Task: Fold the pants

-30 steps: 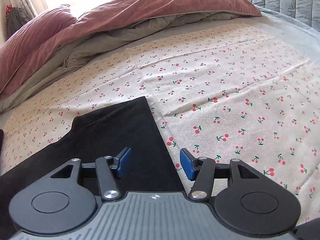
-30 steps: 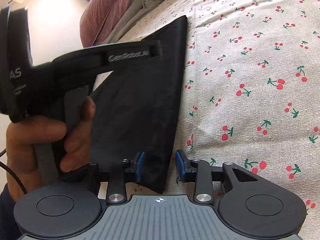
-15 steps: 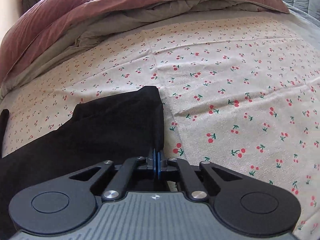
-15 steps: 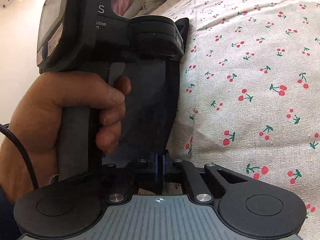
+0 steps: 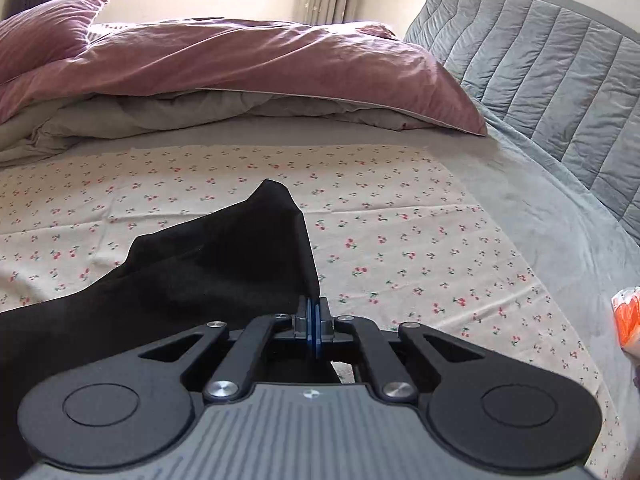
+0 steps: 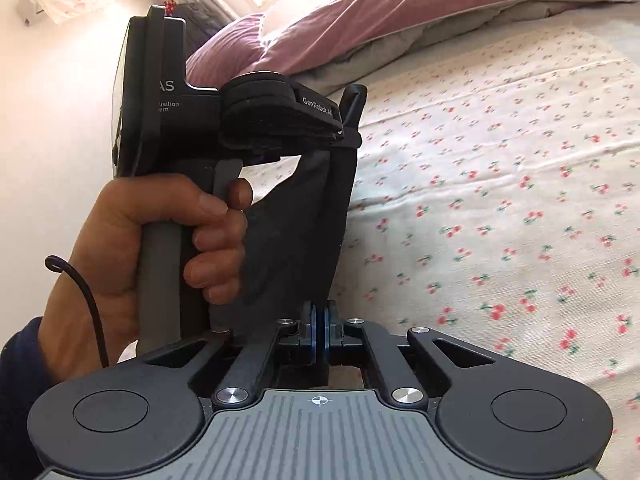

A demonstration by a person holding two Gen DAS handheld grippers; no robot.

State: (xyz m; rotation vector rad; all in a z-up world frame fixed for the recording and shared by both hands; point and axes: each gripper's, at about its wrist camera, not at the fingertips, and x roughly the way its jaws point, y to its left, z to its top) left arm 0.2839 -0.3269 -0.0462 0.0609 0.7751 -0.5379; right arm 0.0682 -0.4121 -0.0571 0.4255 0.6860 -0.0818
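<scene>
The black pants (image 5: 208, 272) are lifted off the cherry-print sheet (image 5: 400, 240). My left gripper (image 5: 313, 322) is shut on the pants' right edge, and the cloth peaks ahead of it and drapes away to the left. My right gripper (image 6: 319, 326) is shut on the same edge of the pants (image 6: 296, 232). The cloth hangs taut between it and my left gripper (image 6: 348, 120), which the person's hand (image 6: 160, 248) holds just ahead and to the left. Most of the pants is hidden behind that hand and gripper.
A pink duvet and pillows (image 5: 240, 60) are piled at the far side of the bed. A grey quilted headboard (image 5: 540, 60) stands at the right. An orange and white object (image 5: 628, 316) lies at the right edge. The cherry sheet (image 6: 500, 200) spreads to the right.
Both grippers were open around the pants' edge, then shut on it. They have since lifted the edge off the bed and the view has tilted up.
</scene>
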